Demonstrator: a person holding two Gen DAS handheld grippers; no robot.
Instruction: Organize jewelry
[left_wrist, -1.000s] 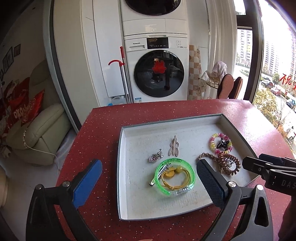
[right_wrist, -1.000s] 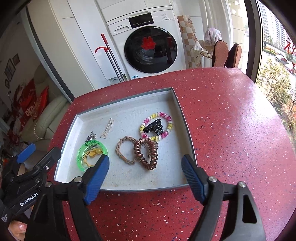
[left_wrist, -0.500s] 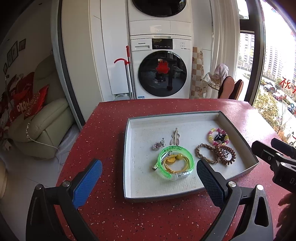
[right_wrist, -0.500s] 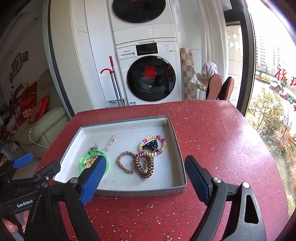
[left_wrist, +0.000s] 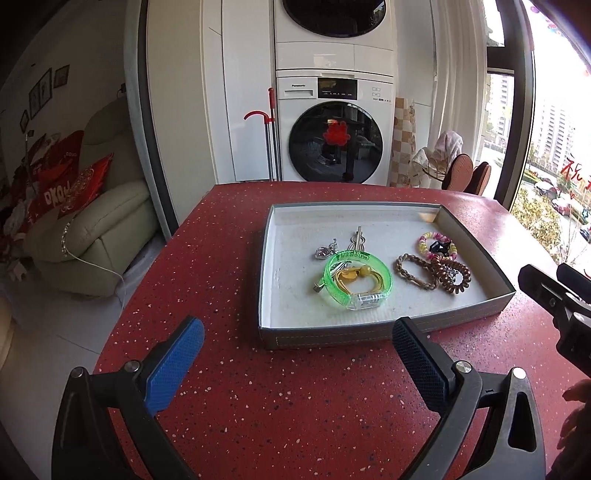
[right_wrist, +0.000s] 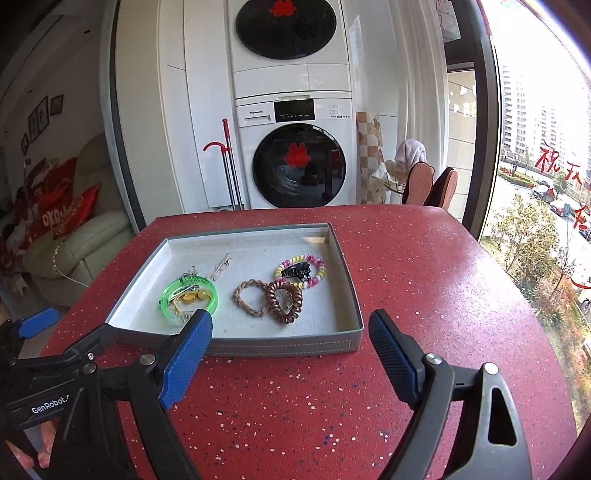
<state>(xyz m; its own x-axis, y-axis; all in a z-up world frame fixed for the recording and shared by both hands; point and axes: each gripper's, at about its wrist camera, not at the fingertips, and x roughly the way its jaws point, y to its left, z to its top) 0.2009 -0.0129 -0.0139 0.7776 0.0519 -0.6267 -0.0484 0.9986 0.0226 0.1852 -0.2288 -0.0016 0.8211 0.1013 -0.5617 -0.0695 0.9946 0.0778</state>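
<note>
Right wrist view: left hand-held gripper (right_wrist: 122, 332) hides green bracelet's (right_wrist: 189, 296) near edge.

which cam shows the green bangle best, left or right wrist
The left wrist view. There the green bangle lies whole and unobstructed in the tray, with the yellow cord inside it visible. In the right wrist view the right gripper has one blue fingertip covering the bangle's near edge.

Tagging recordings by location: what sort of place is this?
Probably a home laundry corner: a stacked washing machine, a cream sofa and a red speckled table with a jewelry tray.
</note>
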